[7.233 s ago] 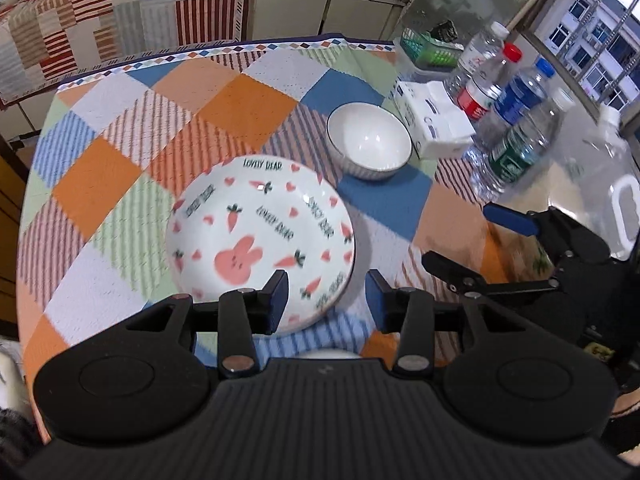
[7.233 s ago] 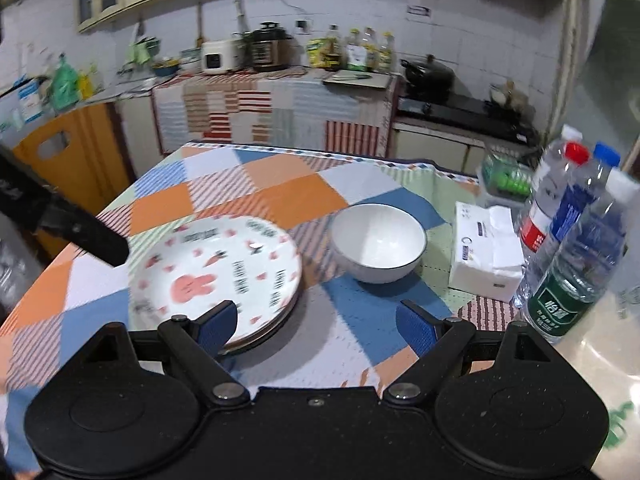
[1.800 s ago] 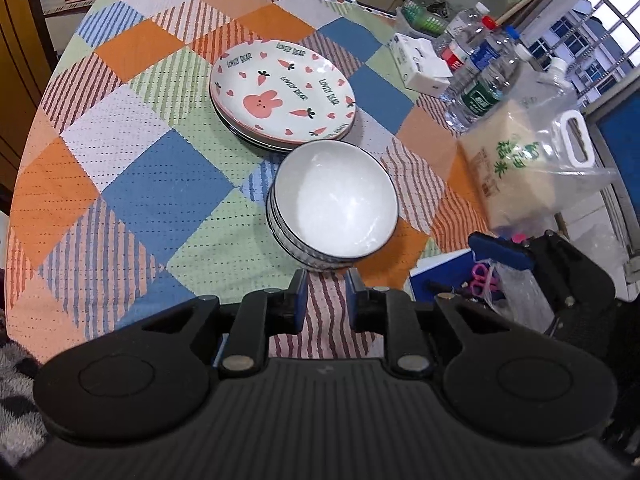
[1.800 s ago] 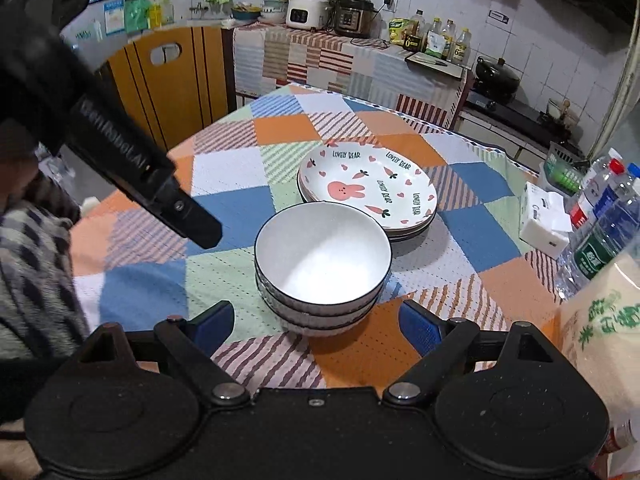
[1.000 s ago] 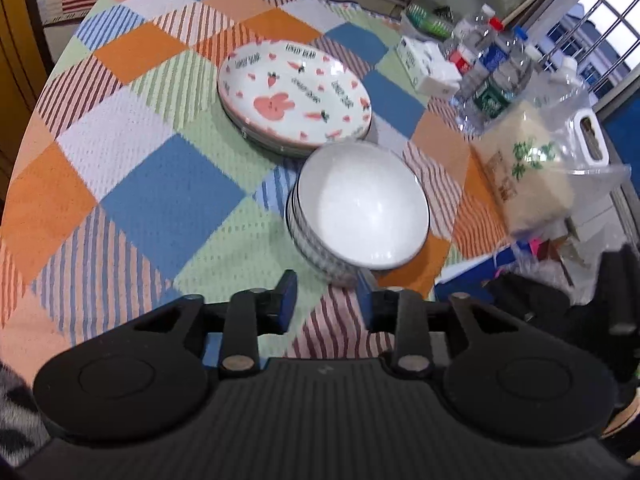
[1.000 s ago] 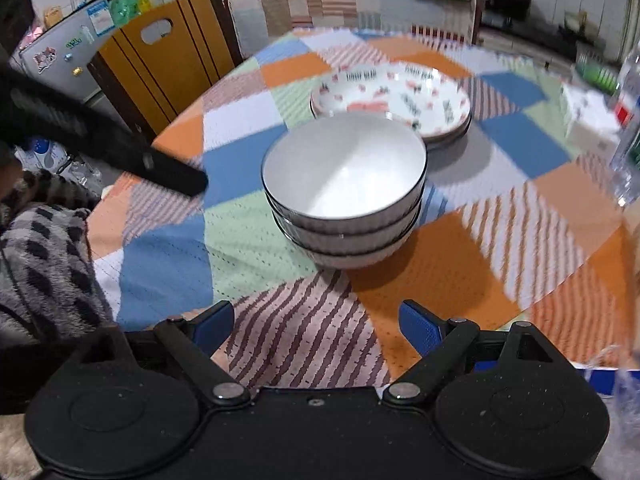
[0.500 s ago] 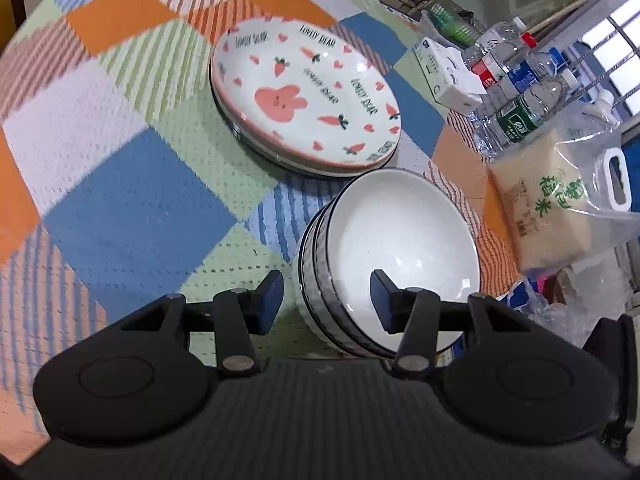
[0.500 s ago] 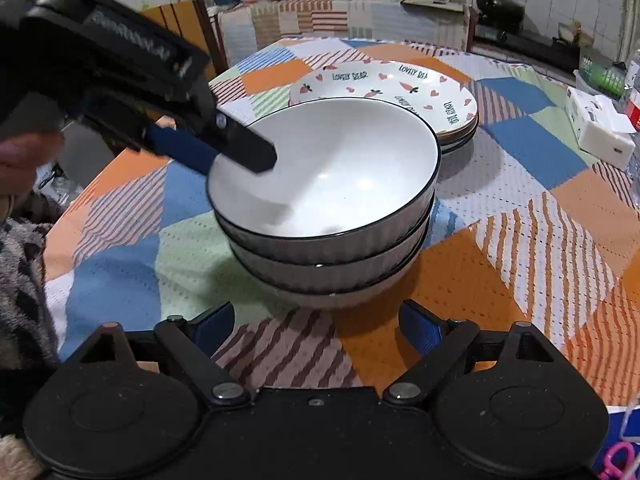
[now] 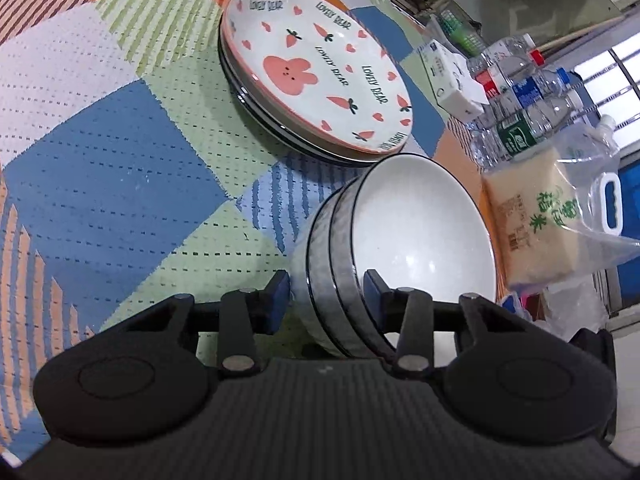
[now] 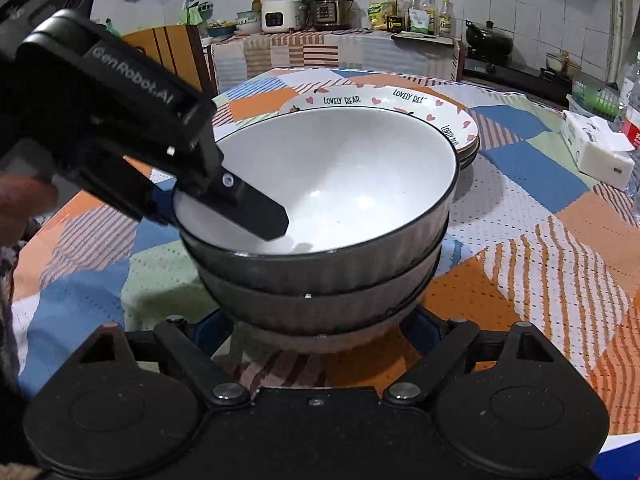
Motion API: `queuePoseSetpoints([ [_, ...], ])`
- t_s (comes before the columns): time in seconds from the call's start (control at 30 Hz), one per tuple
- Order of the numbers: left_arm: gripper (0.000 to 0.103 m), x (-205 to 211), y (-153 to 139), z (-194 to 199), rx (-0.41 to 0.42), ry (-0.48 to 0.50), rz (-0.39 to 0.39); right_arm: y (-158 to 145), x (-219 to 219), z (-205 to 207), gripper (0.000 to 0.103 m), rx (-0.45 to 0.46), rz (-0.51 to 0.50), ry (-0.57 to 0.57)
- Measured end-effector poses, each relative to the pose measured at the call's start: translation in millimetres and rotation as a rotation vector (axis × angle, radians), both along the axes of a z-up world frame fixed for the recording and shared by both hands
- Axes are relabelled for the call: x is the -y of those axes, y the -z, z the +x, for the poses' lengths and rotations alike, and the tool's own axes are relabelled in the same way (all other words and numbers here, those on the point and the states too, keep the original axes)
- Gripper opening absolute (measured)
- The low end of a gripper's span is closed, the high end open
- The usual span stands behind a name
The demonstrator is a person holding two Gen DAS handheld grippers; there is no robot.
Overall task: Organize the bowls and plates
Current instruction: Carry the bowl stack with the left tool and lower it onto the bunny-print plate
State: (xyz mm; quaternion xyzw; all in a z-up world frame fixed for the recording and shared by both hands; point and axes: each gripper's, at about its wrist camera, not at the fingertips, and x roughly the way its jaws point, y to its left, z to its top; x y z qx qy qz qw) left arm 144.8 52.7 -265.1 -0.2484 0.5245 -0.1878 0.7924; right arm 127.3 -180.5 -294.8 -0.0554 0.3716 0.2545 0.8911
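Observation:
Three white bowls with dark rims sit nested in a stack (image 9: 420,232) near the table's front edge. My left gripper (image 9: 326,292) straddles the stack's near wall, one finger outside and one inside the top bowl. Its jaws are closing and the pads touch the wall. In the right wrist view the stack (image 10: 340,172) fills the middle, with the left gripper (image 10: 224,220) clamped over its left rim. My right gripper (image 10: 316,328) stands wide open, low, with the stack's base between its fingers. Behind lies a pile of bunny-and-carrot plates (image 9: 316,68) (image 10: 440,116).
A tissue pack (image 9: 452,80) (image 10: 596,148), several water bottles (image 9: 520,120) and a bag of rice (image 9: 540,220) crowd the right side of the checked tablecloth (image 9: 112,184). A hand (image 10: 20,200) shows at the left. A kitchen counter (image 10: 340,44) runs behind.
Both grippers have come down and closer to the bowl stack. The left one, earlier short of the stack, now has its fingers over the rim. The right gripper's fingers now flank the base.

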Motion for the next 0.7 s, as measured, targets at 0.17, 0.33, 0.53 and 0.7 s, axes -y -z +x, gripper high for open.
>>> queuePoseSetpoints([
  [0.17, 0.035, 3.1, 3.9, -0.1, -0.009, -0.009, 0.009, 8.0, -3.7, 3.1, 0.097, 0.023, 0.022, 0.011],
  [0.33, 0.034, 4.1, 2.3, -2.0, -0.018, 0.001, 0.014, 9.3, -1.2, -1.0, 0.096, 0.049, 0.029, 0.005],
  [0.53, 0.036, 4.6, 0.2, -7.7, -0.041, 0.022, 0.008, 7.8, 2.4, -11.0, 0.095, 0.059, 0.039, -0.005],
  [0.7, 0.036, 9.2, -18.5, -18.8, 0.023, 0.049, 0.037, -1.7, 3.3, -14.1, 0.094, 0.092, 0.045, -0.007],
])
